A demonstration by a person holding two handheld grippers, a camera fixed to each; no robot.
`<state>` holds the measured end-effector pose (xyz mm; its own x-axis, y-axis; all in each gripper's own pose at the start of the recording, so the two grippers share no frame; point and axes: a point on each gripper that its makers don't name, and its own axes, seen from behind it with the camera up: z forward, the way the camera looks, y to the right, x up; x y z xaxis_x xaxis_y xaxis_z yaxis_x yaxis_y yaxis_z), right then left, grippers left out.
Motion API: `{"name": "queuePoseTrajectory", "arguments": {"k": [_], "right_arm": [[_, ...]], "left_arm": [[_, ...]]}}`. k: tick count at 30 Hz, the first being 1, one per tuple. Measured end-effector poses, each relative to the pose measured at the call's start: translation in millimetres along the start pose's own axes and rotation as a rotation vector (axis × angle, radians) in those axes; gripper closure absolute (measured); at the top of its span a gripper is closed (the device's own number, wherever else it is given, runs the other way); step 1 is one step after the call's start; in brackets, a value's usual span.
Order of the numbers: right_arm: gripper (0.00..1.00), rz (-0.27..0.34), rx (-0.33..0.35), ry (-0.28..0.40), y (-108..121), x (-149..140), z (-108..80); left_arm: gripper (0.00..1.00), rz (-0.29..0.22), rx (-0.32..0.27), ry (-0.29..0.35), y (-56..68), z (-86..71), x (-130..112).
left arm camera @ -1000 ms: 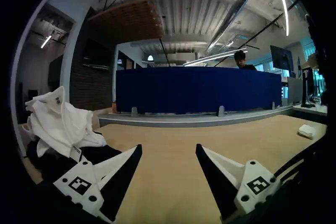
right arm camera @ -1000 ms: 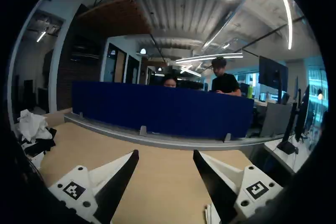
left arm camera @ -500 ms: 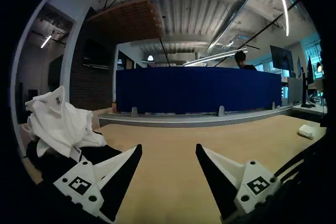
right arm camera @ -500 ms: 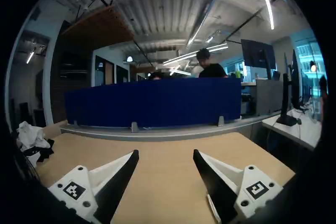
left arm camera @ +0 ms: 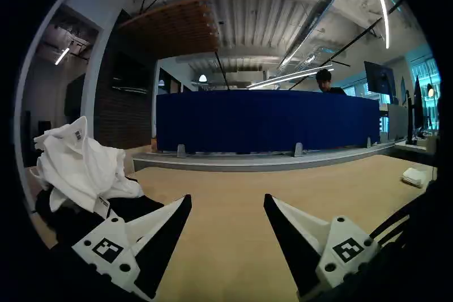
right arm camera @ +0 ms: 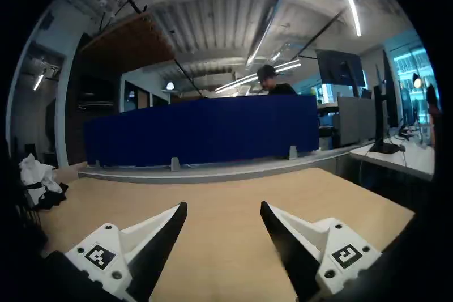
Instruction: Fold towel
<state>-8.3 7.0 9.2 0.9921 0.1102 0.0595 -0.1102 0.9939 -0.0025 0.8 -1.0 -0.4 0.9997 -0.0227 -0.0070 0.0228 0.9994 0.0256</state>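
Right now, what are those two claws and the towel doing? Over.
Left gripper open, empty. Right gripper open, empty. White towel pile off to the left, untouched. Table ahead, no obstacle.

We find no words or numbers that we can read. On the left gripper (left arm camera: 227, 196), each finger carries a square black-and-white marker (left arm camera: 107, 249), a block pattern without letters. The right gripper (right arm camera: 223, 204) bears markers of the same kind. Two small tags (left arm camera: 77, 135) on the white cloth (left arm camera: 79, 166) are too small to read.
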Motion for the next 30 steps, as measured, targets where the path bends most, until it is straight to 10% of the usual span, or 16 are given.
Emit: {"name": "queuePoseTrajectory", "arguments": {"k": [30], "right_arm": [[0.00,-0.006,0.006,0.037,-4.6,-17.4,-10.8]], "left_arm": [[0.05,0.000,0.000,0.000,-0.5,1.1,0.5]]}}
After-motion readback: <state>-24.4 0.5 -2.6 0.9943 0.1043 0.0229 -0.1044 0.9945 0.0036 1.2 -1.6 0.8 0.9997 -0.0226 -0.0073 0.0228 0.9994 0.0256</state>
